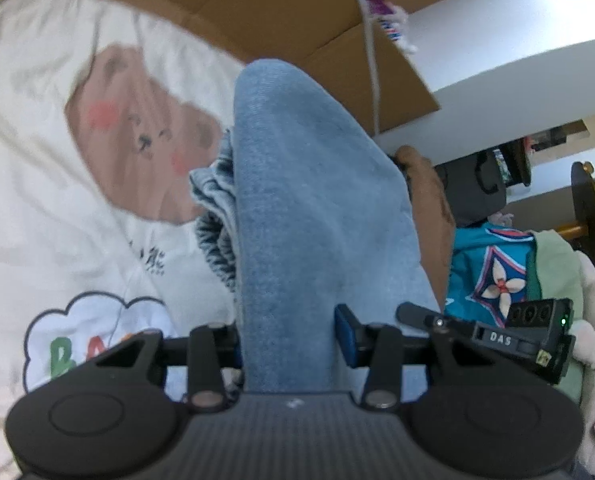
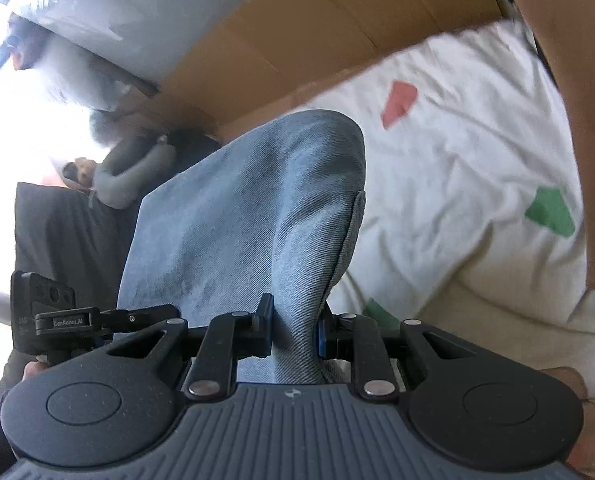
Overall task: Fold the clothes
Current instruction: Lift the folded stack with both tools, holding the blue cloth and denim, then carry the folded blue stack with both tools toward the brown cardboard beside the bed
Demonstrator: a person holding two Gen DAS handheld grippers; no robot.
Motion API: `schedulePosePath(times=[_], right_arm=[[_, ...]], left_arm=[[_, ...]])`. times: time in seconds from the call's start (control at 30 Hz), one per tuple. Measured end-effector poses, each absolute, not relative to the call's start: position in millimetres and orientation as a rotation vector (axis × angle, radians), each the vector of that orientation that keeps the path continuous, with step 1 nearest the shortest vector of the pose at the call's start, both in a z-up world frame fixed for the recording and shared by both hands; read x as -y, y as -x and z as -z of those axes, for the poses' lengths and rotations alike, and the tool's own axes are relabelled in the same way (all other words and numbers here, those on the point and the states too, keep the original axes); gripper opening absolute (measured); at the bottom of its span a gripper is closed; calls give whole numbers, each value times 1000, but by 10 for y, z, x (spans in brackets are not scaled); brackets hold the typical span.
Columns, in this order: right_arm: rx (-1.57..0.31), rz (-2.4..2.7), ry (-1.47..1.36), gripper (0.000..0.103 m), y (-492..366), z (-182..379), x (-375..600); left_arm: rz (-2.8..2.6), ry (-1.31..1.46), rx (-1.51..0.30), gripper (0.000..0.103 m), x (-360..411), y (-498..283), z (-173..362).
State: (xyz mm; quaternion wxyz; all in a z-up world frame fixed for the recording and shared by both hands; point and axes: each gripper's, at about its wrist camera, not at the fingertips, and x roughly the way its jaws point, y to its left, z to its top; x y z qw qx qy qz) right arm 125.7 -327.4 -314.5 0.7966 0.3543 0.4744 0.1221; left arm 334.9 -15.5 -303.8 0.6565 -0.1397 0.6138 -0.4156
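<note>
Both claws have hold of the same blue denim garment (image 1: 297, 208), and it hangs up off the cream bedding rather than lying flat. In the left wrist view the left gripper (image 1: 293, 344) is clamped around a thick roll of the denim, which runs from the jaws up toward twelve o'clock; a gathered, frilled edge of it bunches out at about nine o'clock of the roll. The right gripper (image 2: 293, 330) pinches a narrower tuck of the same cloth, jaws pressed tight on it, and the fabric fans out above toward eleven and twelve o'clock.

Under it lies a cream bear-print sheet (image 1: 97, 120), spread out with its brown bear face at ten o'clock of the denim. A cardboard box (image 1: 297, 12) stands open at the top of both views, and at four o'clock in the left view a teal patterned cloth (image 1: 489, 268) sits in a heap.

As for progress, I'd judge the fold on this piece is only beginning. The denim is gathered and lifted, not laid out, and no neat crease shows. It would need spreading flat on the sheet, then folding over. The teal cloth looks unfolded too, so more seems left to do.
</note>
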Motion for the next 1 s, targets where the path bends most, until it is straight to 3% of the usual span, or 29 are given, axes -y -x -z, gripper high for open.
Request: schedulePosePath(times=[1.0], right_arm=[[-805, -216, -582, 20, -682, -39, 3385]], left_arm=[[995, 288, -1194, 44, 399, -2692, 140]])
